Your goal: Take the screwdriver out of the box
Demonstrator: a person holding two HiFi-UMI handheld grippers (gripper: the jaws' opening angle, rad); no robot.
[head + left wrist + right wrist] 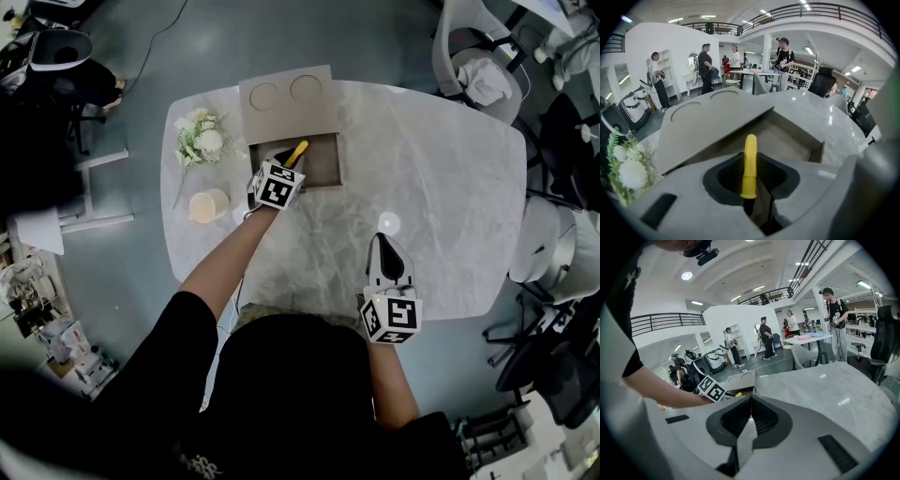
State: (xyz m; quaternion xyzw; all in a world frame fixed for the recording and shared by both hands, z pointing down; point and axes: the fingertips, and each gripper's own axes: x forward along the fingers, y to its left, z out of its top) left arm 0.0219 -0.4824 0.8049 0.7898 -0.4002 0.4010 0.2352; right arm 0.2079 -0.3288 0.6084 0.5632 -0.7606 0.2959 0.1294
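The screwdriver (296, 153) has a yellow handle and stands tilted in the open grey box (323, 164) at the table's far side. My left gripper (286, 161) reaches into the box from its near left corner. In the left gripper view the yellow handle (750, 164) rises between the two dark pads, which close on its lower end, and the left gripper (751, 187) holds it over the box's inside wall (787, 140). My right gripper (382, 239) rests low over the table's near right, shut and empty; its tips (751, 399) meet.
The box's lid (286, 103), with two round recesses, lies folded back behind the box. White flowers (202, 136) and a pale cup (208, 205) sit left of the box on the marble table (441, 187). Chairs stand around the table; several people stand far off.
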